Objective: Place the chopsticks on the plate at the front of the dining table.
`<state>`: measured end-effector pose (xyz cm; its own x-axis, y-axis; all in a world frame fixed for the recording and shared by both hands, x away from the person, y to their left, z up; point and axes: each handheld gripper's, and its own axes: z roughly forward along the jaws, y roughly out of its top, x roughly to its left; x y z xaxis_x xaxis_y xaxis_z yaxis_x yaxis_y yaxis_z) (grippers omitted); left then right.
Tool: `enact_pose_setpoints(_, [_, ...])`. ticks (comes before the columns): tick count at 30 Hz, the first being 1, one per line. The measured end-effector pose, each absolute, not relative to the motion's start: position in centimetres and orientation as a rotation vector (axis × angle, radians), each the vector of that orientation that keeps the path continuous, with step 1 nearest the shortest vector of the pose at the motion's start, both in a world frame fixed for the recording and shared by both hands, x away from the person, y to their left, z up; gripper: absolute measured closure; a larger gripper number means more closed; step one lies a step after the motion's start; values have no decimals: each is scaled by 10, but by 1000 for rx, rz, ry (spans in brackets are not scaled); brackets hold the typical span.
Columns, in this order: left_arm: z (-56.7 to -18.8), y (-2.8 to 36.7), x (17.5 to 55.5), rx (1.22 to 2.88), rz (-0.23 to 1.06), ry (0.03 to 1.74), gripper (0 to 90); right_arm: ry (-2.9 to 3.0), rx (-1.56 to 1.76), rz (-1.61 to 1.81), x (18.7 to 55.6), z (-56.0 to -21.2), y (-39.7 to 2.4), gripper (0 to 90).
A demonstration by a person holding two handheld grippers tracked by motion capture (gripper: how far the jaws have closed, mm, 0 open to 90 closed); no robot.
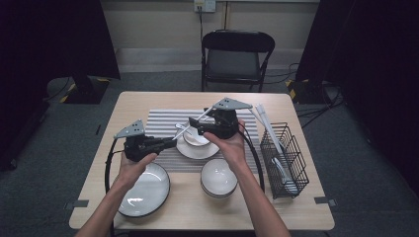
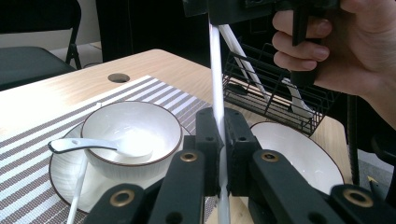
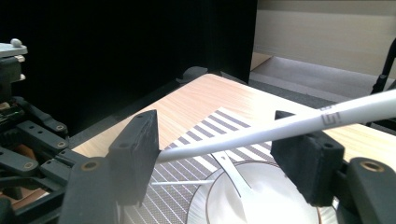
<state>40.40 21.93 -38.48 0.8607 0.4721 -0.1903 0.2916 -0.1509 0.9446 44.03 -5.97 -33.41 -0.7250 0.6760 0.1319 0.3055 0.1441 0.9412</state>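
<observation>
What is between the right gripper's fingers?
A white chopstick crosses the gap between the open fingers, seen in the right gripper view; the left gripper clamps it.

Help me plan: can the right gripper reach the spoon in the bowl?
Probably yes: right gripper hovers open above the spoon, though the chopstick in the left gripper crosses its jaws.
</observation>
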Motion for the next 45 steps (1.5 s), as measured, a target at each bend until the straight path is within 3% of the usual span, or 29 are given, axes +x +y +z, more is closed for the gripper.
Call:
enact_pose_setpoints(19, [-386,227,408,1735,185,616,864,2120,965,1556,440,-342,-73,268])
enact_pose_setpoints(30, [-387,234,408,1757,208,629,864,2158,1040,1474,443,-363,-94,316])
enact_pose_setpoints(45, [-393,256,409,1762,228,677,864,2199,1100,1282,451,-392,-102,284])
